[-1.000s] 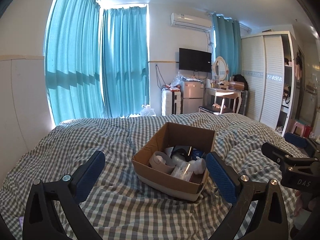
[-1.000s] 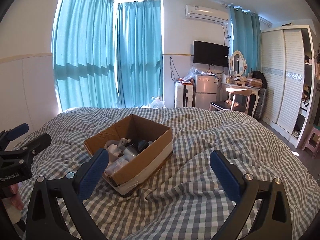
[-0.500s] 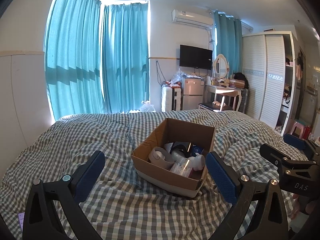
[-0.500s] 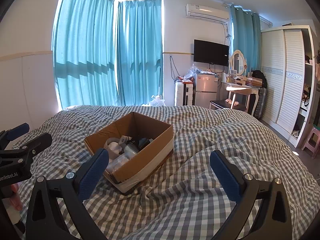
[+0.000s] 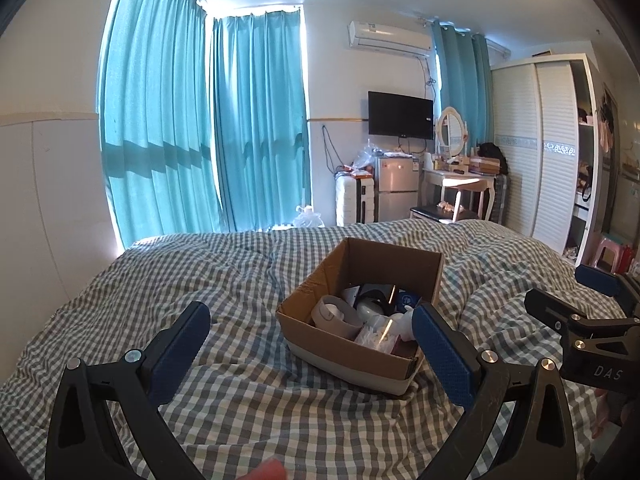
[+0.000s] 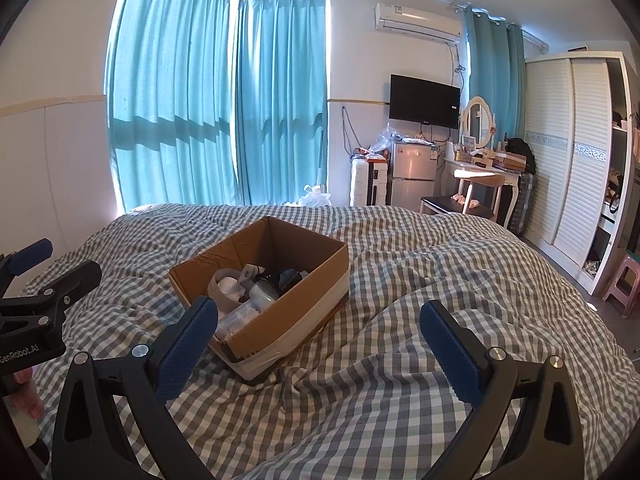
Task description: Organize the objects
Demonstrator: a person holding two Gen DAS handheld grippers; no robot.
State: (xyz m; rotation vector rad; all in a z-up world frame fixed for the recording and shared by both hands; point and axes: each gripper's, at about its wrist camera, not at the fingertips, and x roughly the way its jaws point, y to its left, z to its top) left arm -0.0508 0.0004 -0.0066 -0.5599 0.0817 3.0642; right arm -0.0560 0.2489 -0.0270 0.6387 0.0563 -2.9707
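- While the left wrist view looks down the bed, the left gripper [image 5: 310,334] hangs over the grey-and-white checked quilt [image 5: 240,400] with its blue-padded jaws spread wide and nothing between them.
- At about 1 o'clock from that gripper sits the open brown cardboard box with a pale taped base [image 5: 340,344], resting on the quilt; the right-hand jaw pad overlaps its near right corner in the picture, though whether it touches I cannot tell.
- Inside the box lie a grey strap-like roll [image 5: 334,314], a white rounded bottle [image 5: 370,310], a clear plastic packet [image 5: 378,332] and some dark items too jumbled to name.
- At 3 o'clock the right gripper [image 5: 576,298] shows side-on.
- Seen from the right wrist view, the right gripper [image 6: 320,326] also has its jaws released and empty, with the cardboard box [image 6: 296,308] at roughly 11 o'clock and its left pad in front of the box's near corner.
- The left gripper [image 6: 48,260] shows at 9 o'clock, held by a hand [image 6: 24,394].
- No loose objects show on the quilt, so this fits either the objects waiting to be taken out and sorted, or already gathered in.
- My judgement: both grippers stand facing the box; any reach into it calls for picking one item cleanly out of a crowded heap on soft, yielding bedding.
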